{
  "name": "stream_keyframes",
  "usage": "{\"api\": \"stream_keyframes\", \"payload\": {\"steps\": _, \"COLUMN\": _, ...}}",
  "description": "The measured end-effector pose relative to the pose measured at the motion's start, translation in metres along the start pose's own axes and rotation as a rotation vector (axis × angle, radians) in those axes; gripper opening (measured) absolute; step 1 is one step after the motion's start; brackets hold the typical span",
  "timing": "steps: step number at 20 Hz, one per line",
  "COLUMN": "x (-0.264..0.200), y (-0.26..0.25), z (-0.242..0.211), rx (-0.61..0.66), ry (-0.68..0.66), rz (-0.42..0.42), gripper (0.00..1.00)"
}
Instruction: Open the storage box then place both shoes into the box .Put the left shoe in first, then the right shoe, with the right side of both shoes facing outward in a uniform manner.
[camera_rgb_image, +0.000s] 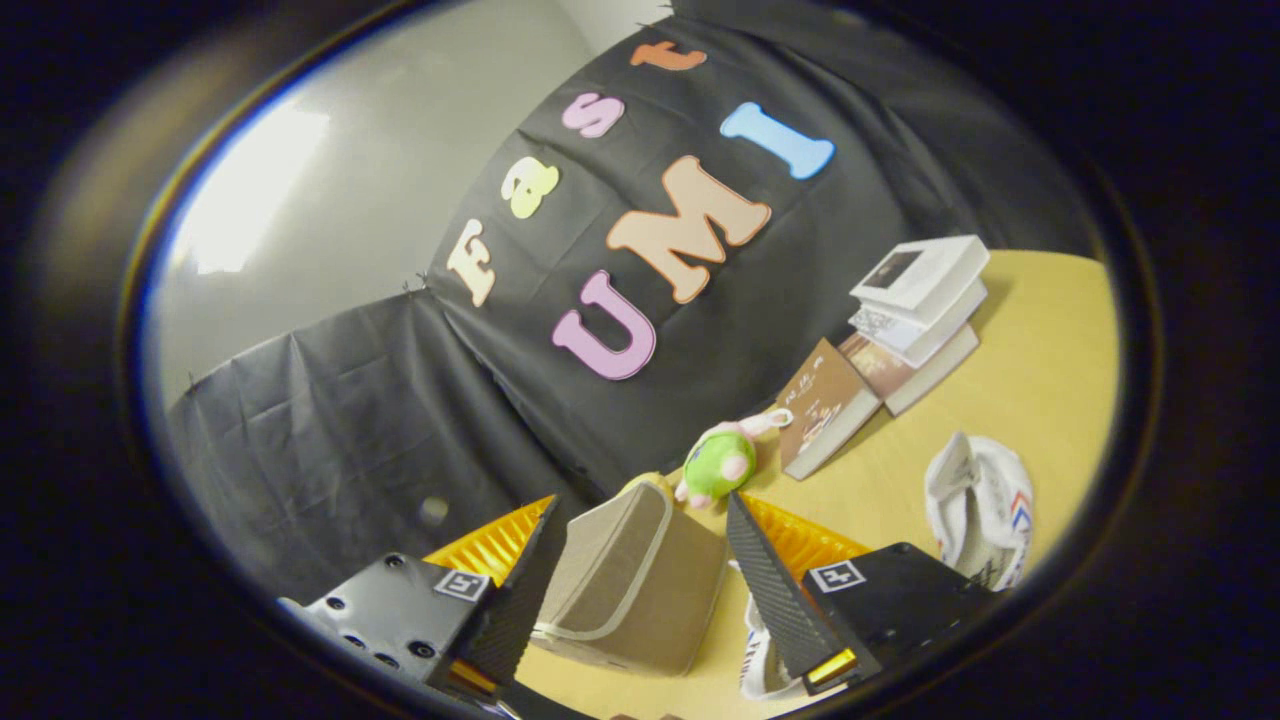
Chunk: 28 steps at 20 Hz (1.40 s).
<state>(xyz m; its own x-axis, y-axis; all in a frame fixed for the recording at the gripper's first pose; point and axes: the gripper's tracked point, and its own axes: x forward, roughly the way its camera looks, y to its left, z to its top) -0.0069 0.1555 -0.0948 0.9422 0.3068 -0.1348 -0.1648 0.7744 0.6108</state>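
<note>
Jaws (640, 520) spread wide, holding nothing, with beige storage box (632, 590) between them on the wooden surface (1040, 380); one white shoe (980, 508) beside the right finger, another (762, 655) beneath it

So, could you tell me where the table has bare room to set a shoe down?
The widest bare patch of table lies between the books and the far shoe. It is crowded near the open gripper, where the box, plush toy and near shoe cluster.
</note>
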Motion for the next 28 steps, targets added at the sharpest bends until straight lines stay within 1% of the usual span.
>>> {"api": "stream_keyframes", "payload": {"steps": 2, "x": -0.002, "y": 0.012, "z": -0.026, "rx": 0.065, "ry": 0.04, "rz": 0.032, "gripper": 0.99}}
{"api": "stream_keyframes", "payload": {"steps": 5, "x": 0.004, "y": 0.026, "z": -0.069, "rx": 0.167, "ry": 0.144, "rz": 0.078, "gripper": 0.99}}
{"api": "stream_keyframes", "payload": {"steps": 7, "x": 0.007, "y": 0.03, "z": -0.095, "rx": 0.216, "ry": 0.21, "rz": 0.088, "gripper": 0.99}}
{"api": "stream_keyframes", "payload": {"steps": 12, "x": 0.018, "y": 0.025, "z": -0.12, "rx": 0.311, "ry": 0.267, "rz": 0.08, "gripper": 0.99}}
{"api": "stream_keyframes", "payload": {"steps": 14, "x": 0.024, "y": 0.023, "z": -0.132, "rx": 0.363, "ry": 0.312, "rz": 0.088, "gripper": 0.99}}
{"api": "stream_keyframes", "payload": {"steps": 16, "x": 0.029, "y": 0.029, "z": -0.143, "rx": 0.445, "ry": 0.362, "rz": 0.114, "gripper": 0.99}}
{"api": "stream_keyframes", "payload": {"steps": 18, "x": 0.034, "y": 0.039, "z": -0.148, "rx": 0.517, "ry": 0.395, "rz": 0.147, "gripper": 0.98}}
{"api": "stream_keyframes", "payload": {"steps": 19, "x": 0.038, "y": 0.037, "z": -0.146, "rx": 0.542, "ry": 0.392, "rz": 0.149, "gripper": 0.98}}
{"api": "stream_keyframes", "payload": {"steps": 20, "x": 0.037, "y": 0.035, "z": -0.14, "rx": 0.565, "ry": 0.378, "rz": 0.153, "gripper": 0.98}}
{"api": "stream_keyframes", "payload": {"steps": 24, "x": 0.042, "y": 0.025, "z": -0.119, "rx": 0.742, "ry": 0.309, "rz": 0.175, "gripper": 0.9}}
{"api": "stream_keyframes", "payload": {"steps": 25, "x": 0.042, "y": 0.024, "z": -0.114, "rx": 0.766, "ry": 0.292, "rz": 0.187, "gripper": 0.89}}
{"api": "stream_keyframes", "payload": {"steps": 27, "x": 0.041, "y": 0.028, "z": -0.108, "rx": 0.766, "ry": 0.257, "rz": 0.202, "gripper": 0.85}}
{"api": "stream_keyframes", "payload": {"steps": 28, "x": 0.041, "y": 0.028, "z": -0.106, "rx": 0.761, "ry": 0.243, "rz": 0.202, "gripper": 0.85}}
